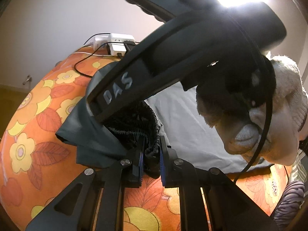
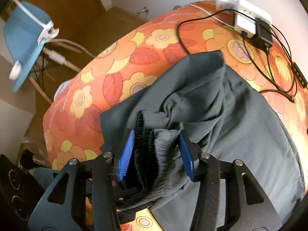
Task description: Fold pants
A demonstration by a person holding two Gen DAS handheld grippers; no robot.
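Note:
Dark grey pants (image 1: 90, 134) lie partly folded on an orange floral cloth (image 1: 38, 115). My left gripper (image 1: 152, 146) is shut on the black elastic waistband (image 1: 132, 127) and pinches it between its blue pads. The body of the right gripper (image 1: 154, 73) looms just above it, held by a hand in a fluffy white glove (image 1: 284, 96). In the right wrist view the pants (image 2: 211, 96) spread toward the far right. My right gripper (image 2: 156, 134) stands open and points steeply down. The bunched waistband (image 2: 154, 154) lies loose between its blue pads (image 2: 126, 154).
A white power strip with chargers (image 2: 244, 23) and black cables (image 2: 269, 73) sits at the far edge of the floral cloth (image 2: 134, 48), also seen as the power strip (image 1: 115, 42). A blue chair (image 2: 25, 38) stands on the wooden floor to the left.

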